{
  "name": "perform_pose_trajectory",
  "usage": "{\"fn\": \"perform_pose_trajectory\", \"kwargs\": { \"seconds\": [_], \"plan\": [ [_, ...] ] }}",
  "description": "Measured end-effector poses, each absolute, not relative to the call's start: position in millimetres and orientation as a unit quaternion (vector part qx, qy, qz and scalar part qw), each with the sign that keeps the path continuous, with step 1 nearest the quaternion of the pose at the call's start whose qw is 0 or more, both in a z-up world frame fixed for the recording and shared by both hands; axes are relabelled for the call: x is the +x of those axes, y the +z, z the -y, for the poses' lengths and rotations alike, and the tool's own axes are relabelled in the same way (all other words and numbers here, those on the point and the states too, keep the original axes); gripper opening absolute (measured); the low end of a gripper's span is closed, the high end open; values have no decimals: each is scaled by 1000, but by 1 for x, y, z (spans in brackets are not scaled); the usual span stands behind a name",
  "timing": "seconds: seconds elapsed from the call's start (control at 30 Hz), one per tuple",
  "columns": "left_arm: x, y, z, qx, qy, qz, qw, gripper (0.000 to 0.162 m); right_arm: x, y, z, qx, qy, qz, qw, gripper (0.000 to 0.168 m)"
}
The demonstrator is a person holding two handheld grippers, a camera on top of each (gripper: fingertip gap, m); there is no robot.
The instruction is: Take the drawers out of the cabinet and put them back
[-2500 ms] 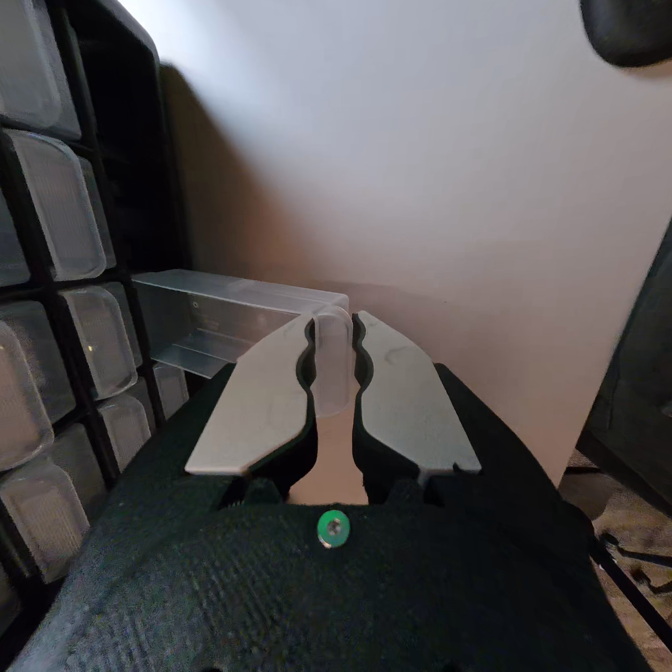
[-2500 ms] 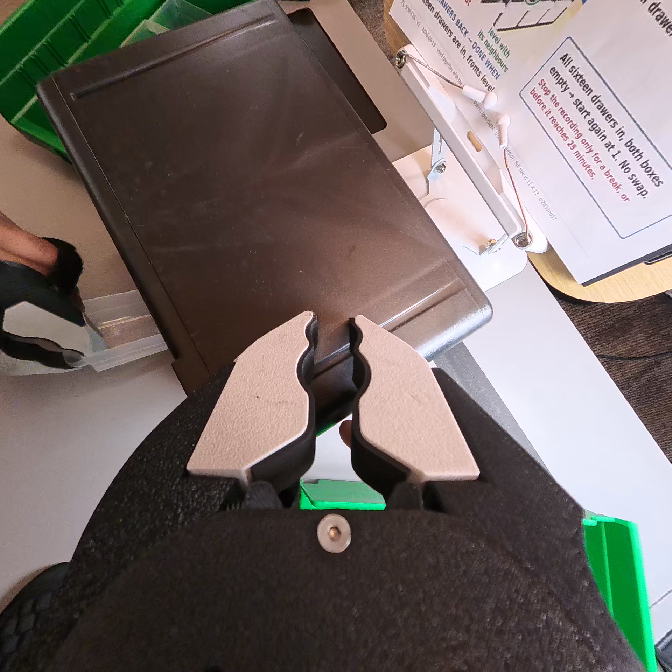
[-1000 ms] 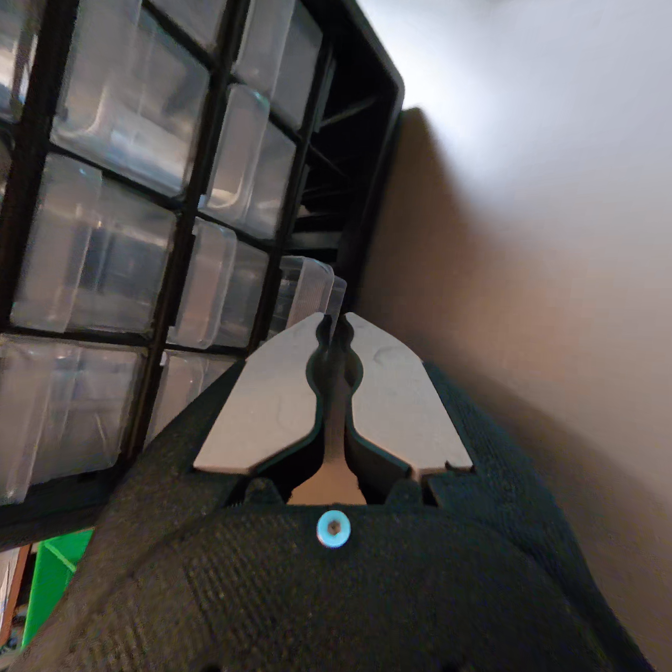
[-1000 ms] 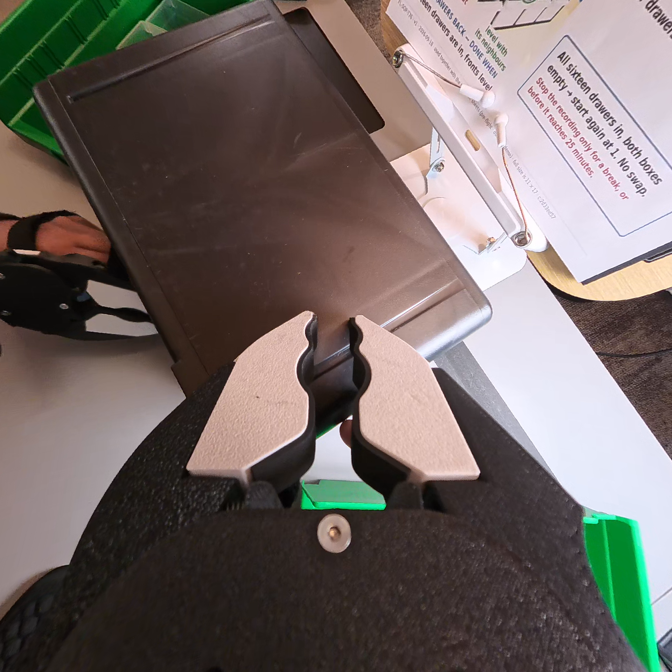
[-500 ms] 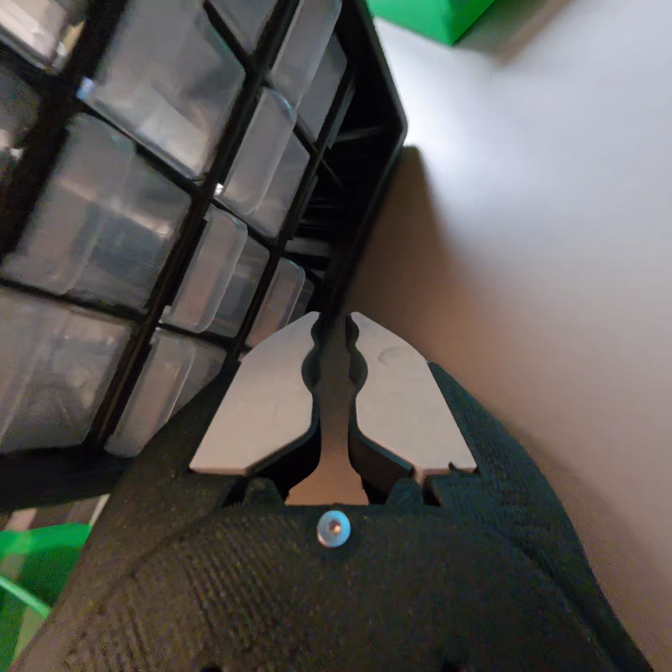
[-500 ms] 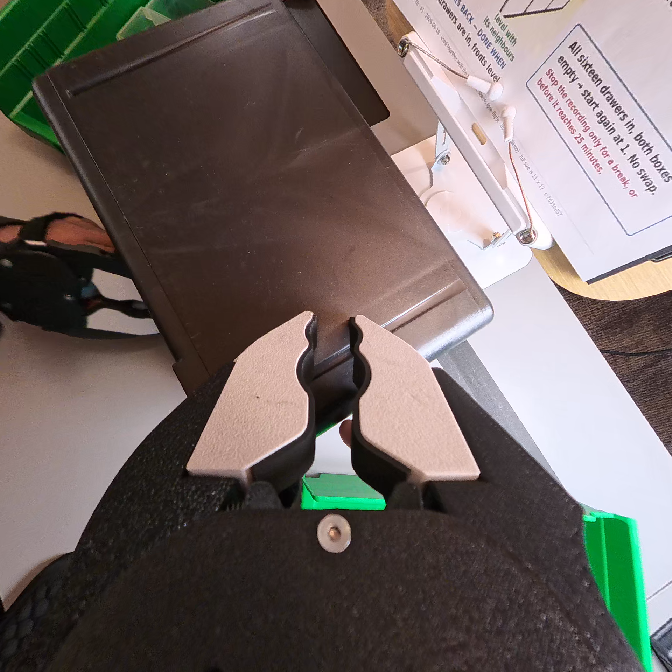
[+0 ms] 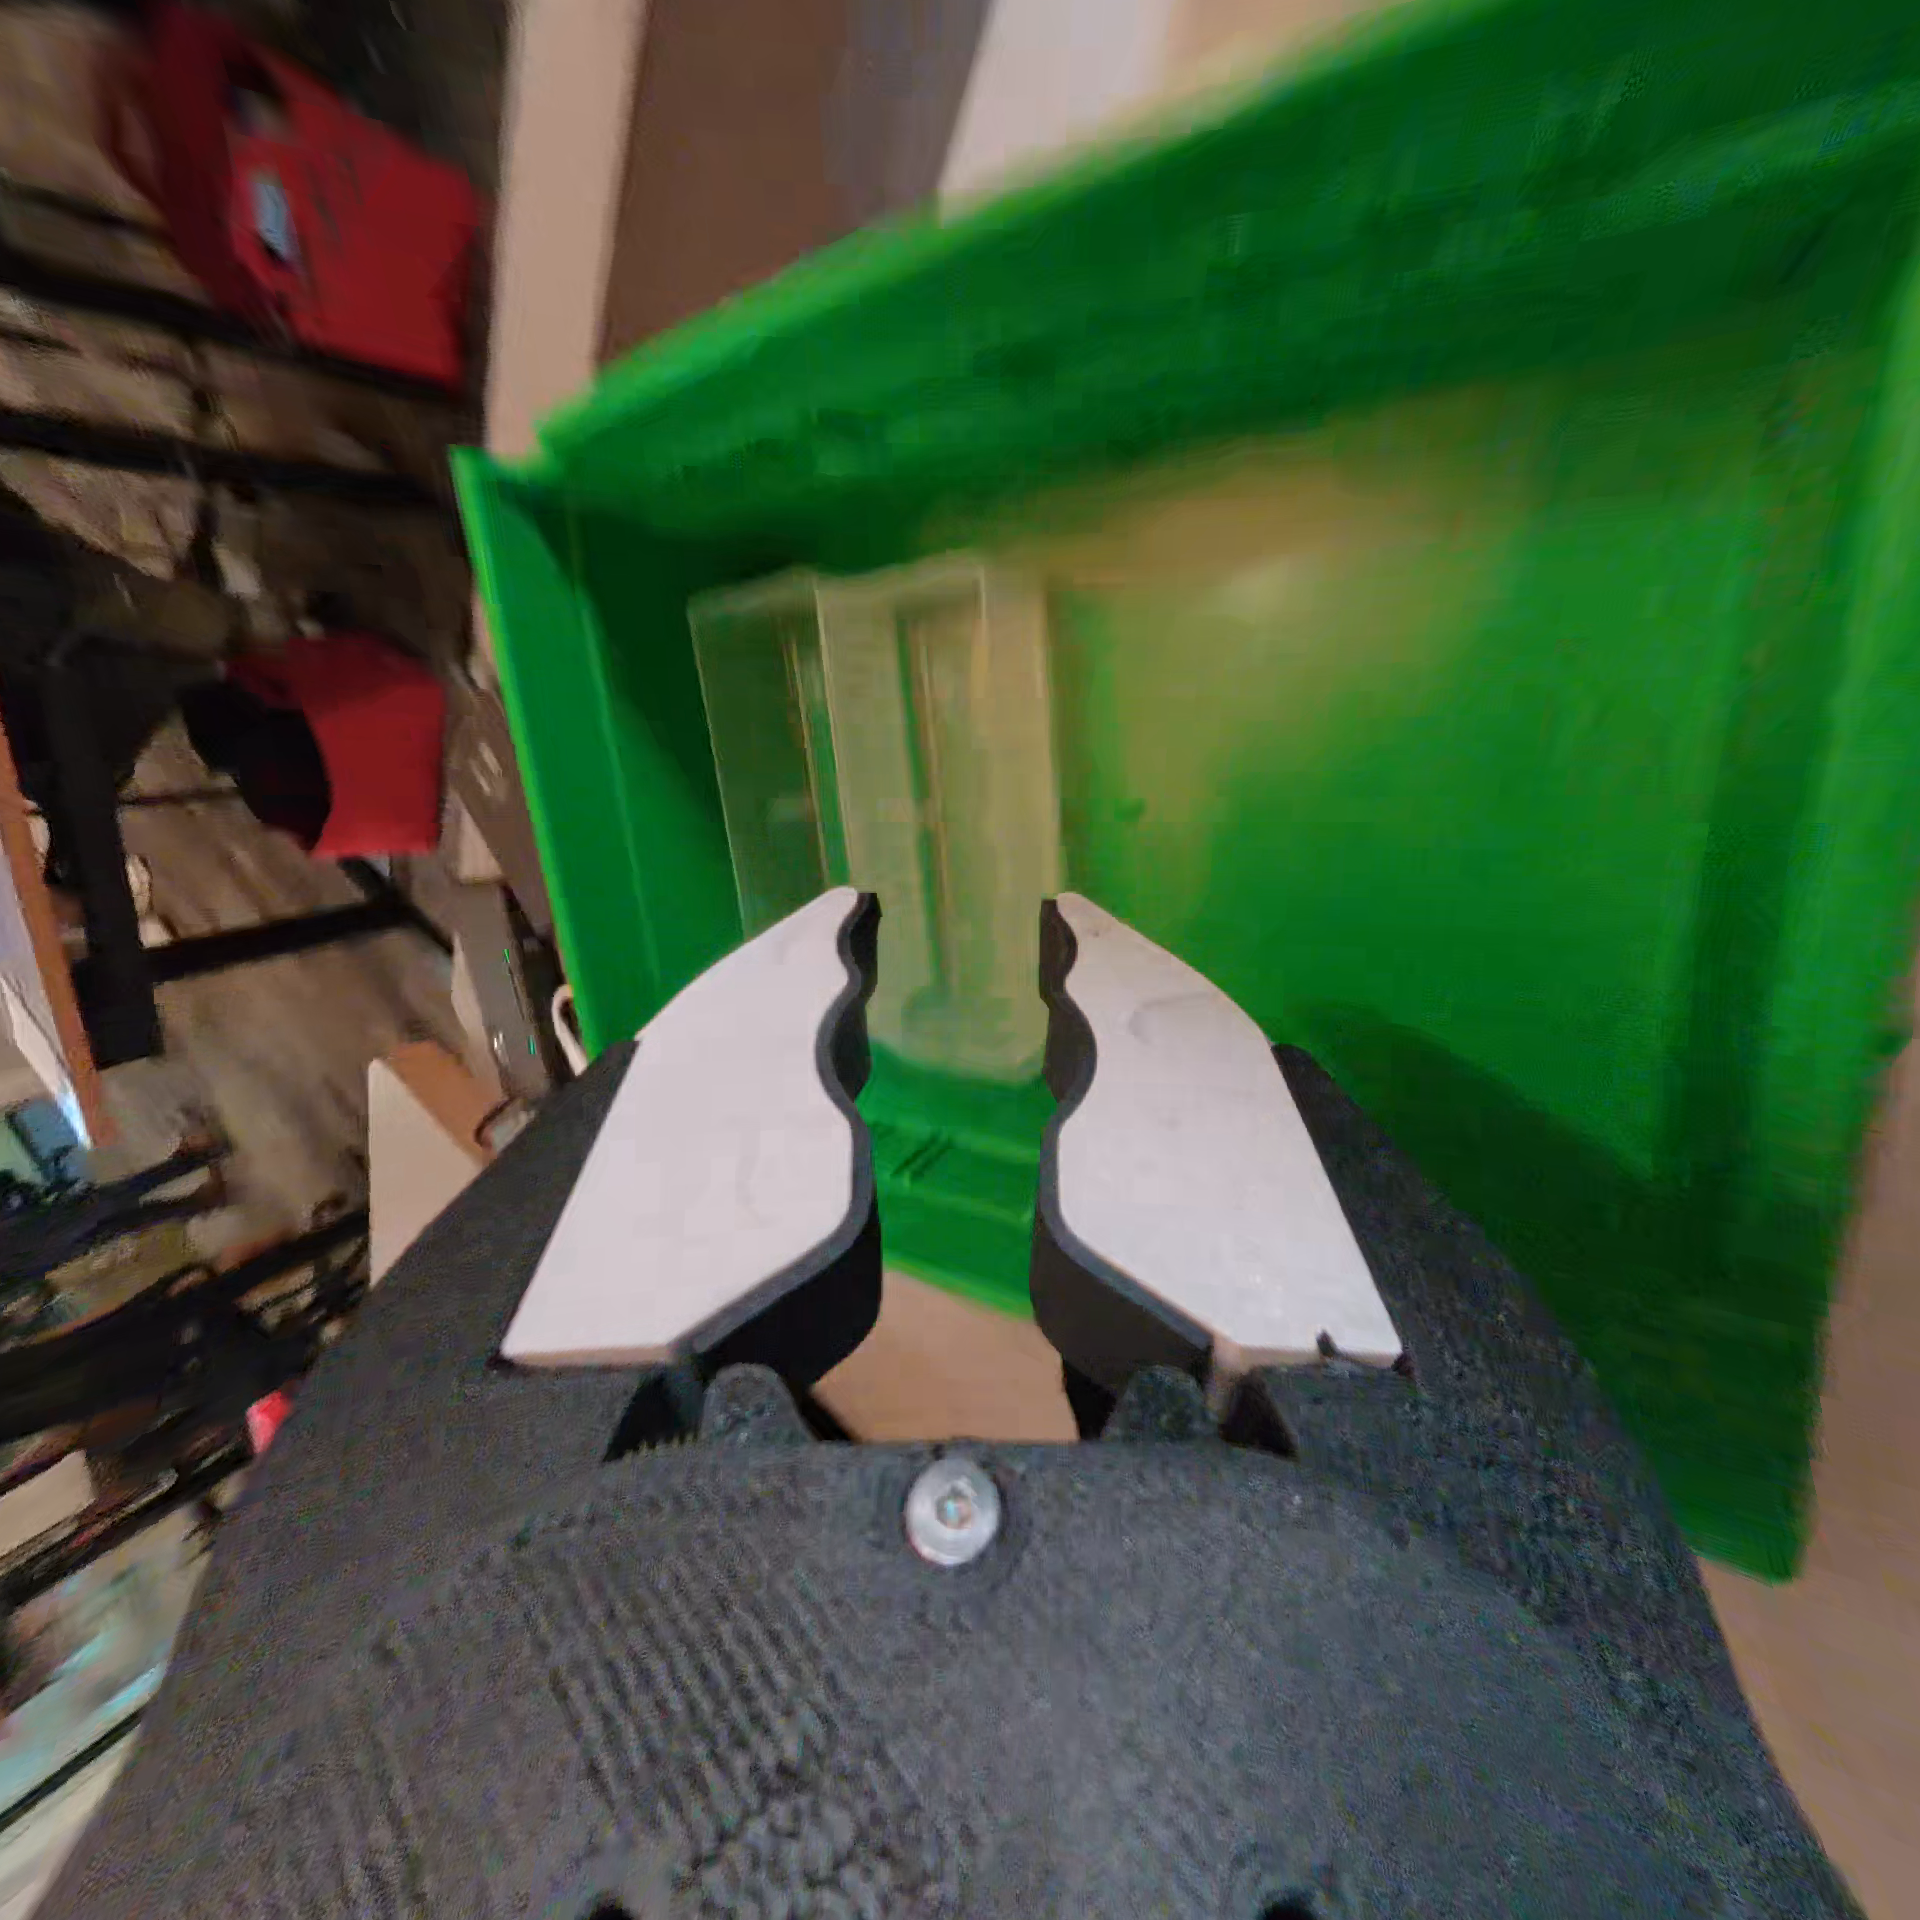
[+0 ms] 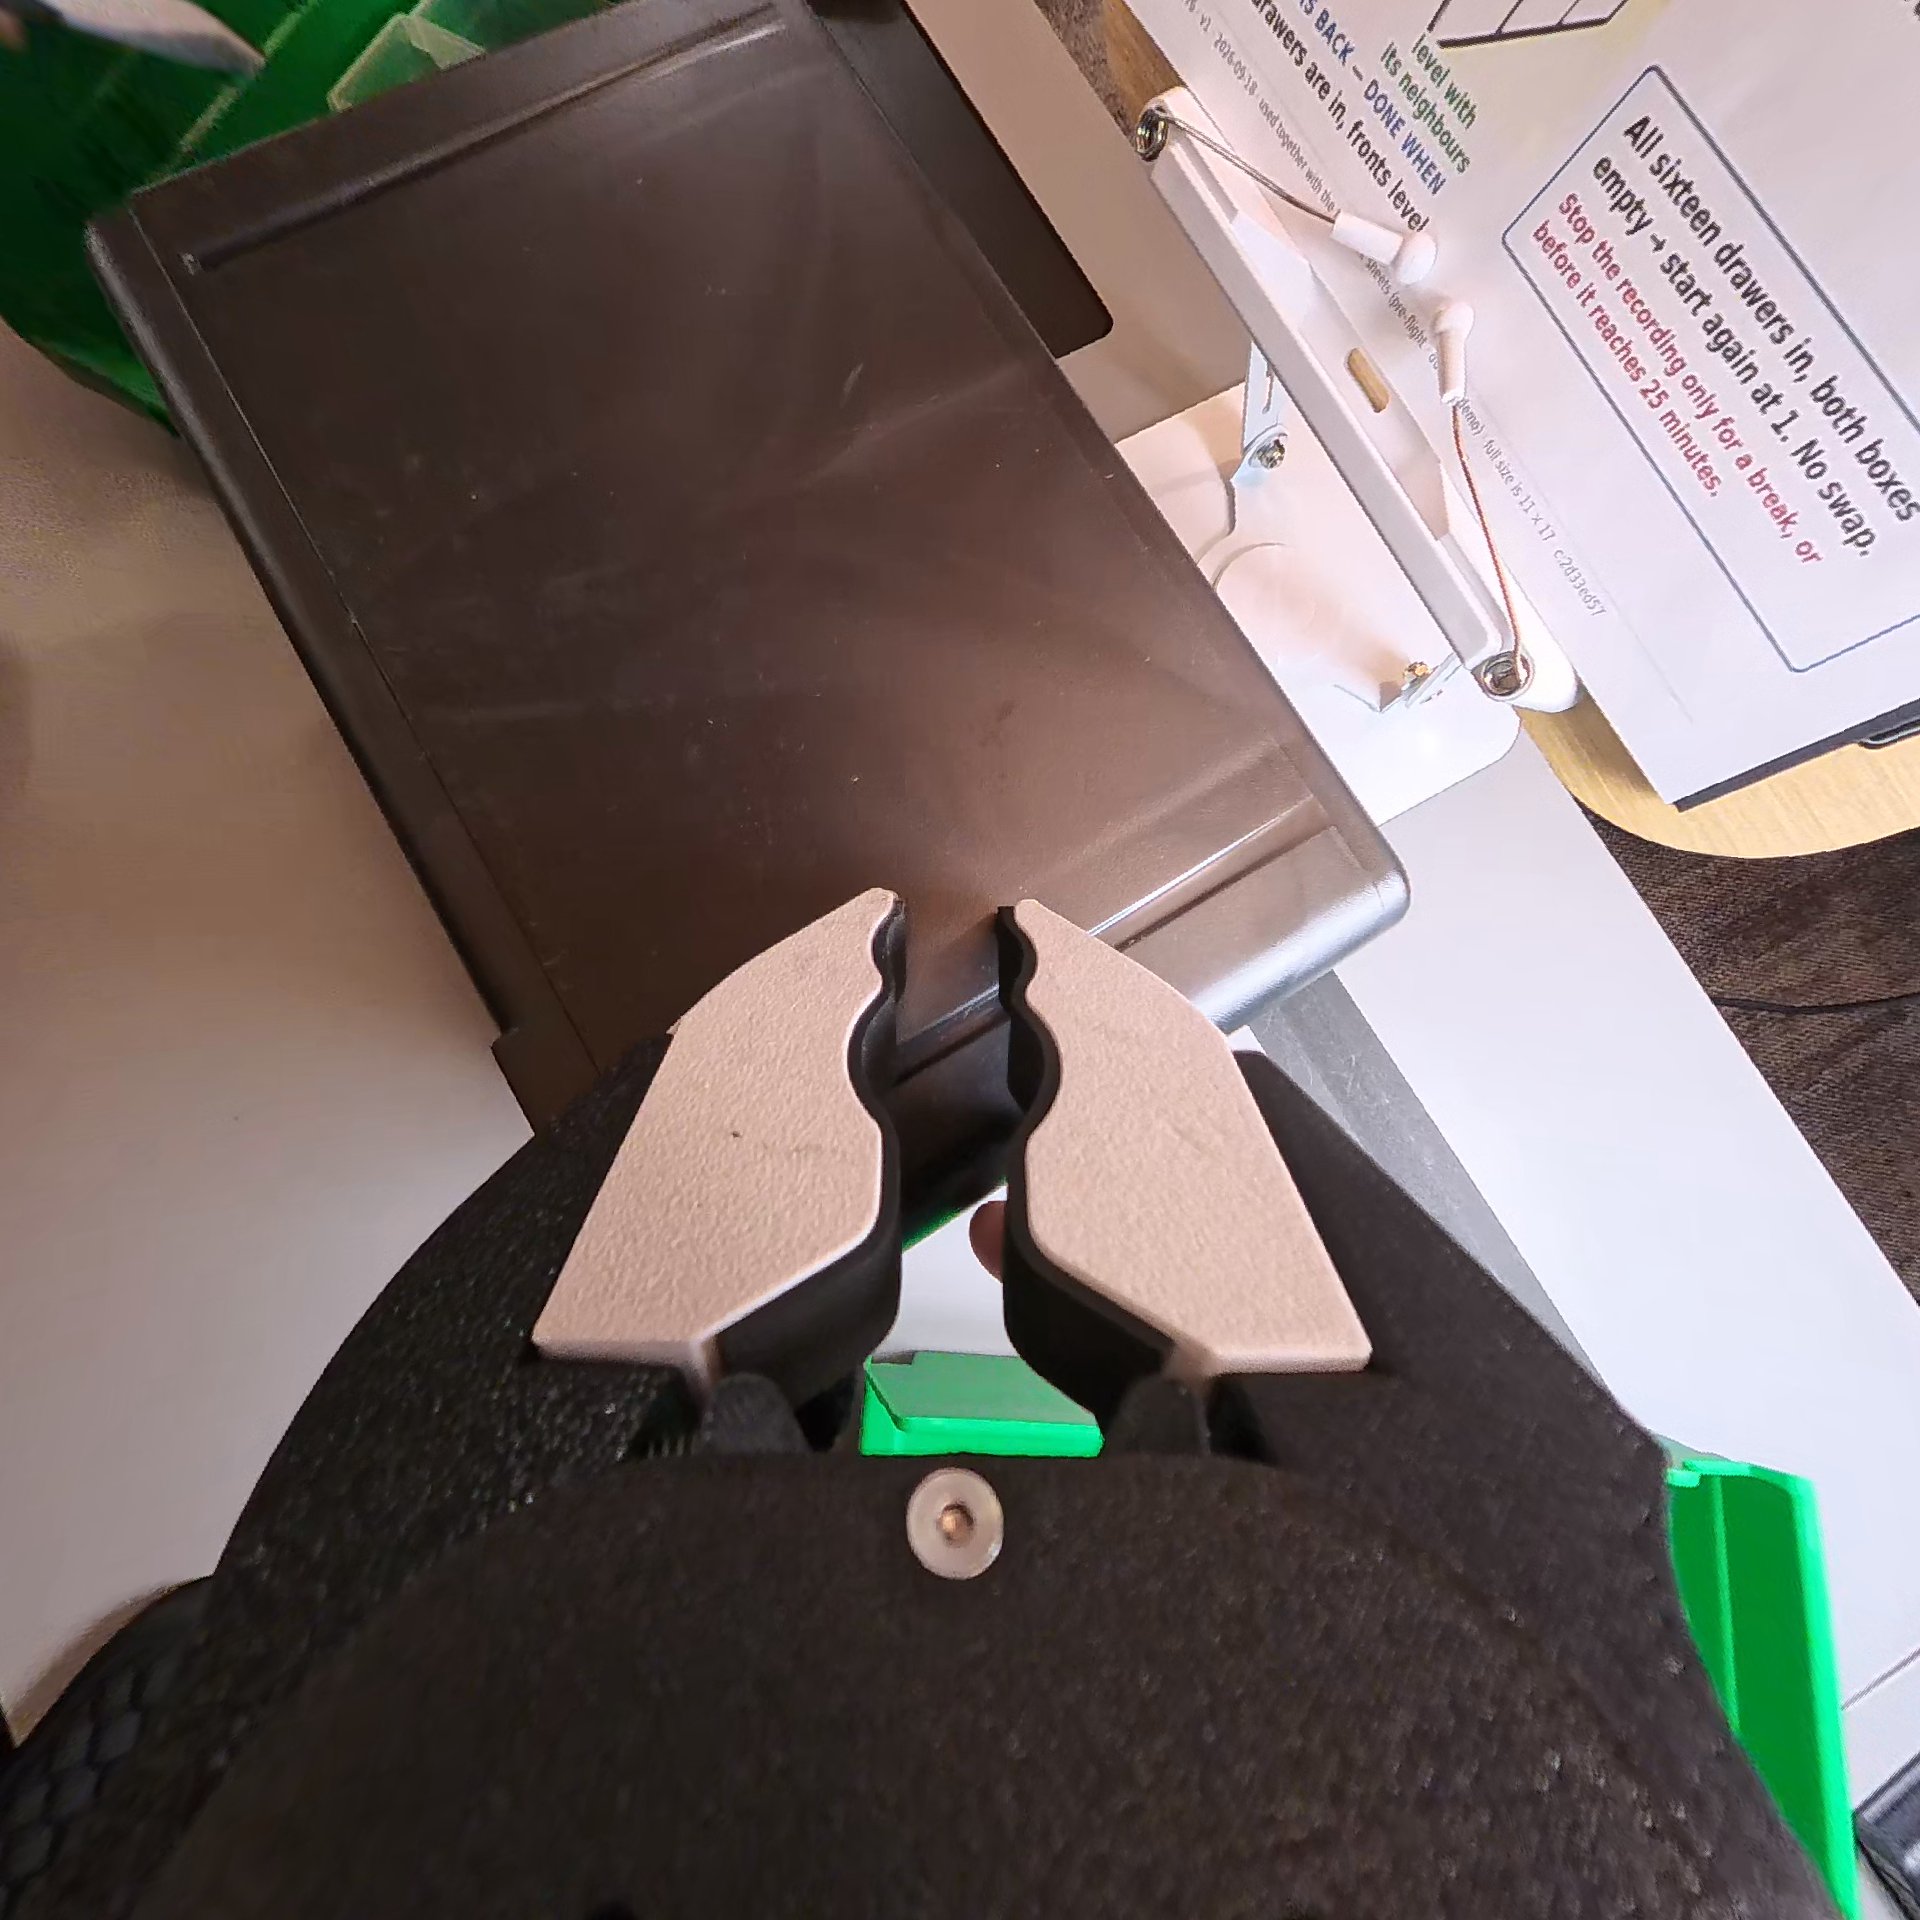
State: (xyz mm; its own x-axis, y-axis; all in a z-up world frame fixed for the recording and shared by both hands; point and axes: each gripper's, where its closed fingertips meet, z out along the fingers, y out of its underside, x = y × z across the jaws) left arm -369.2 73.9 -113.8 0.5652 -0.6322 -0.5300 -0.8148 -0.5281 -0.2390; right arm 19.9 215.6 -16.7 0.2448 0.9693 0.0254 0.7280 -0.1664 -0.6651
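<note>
Swung away from the cabinet (image 8: 665, 540), left claw (image 7: 956, 914) now gapes empty over a clear drawer (image 7: 894, 790) in the green bin (image 7: 1455, 540); right claw (image 8: 948, 920), slightly parted, rests on the cabinet's top edge, gripping nothing.

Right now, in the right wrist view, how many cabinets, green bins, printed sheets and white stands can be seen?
cabinet: 1
green bins: 2, one upper left, one lower right
printed sheet: 1
white stand: 1
Total: 5
</note>
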Motion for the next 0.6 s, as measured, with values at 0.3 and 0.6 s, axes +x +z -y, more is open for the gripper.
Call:
{"fn": "perform_pose_trajectory", "kwargs": {
  "seconds": [0.3,0.6],
  "plan": [
    [-440,-193,-52,-845,218,-481,-88,40,20,-17,-216,-740,207,572,287,17],
    [-417,-210,-36,-855,162,-472,-144,13,20,-17,-216,-739,207,574,286,16]
  ]
}}
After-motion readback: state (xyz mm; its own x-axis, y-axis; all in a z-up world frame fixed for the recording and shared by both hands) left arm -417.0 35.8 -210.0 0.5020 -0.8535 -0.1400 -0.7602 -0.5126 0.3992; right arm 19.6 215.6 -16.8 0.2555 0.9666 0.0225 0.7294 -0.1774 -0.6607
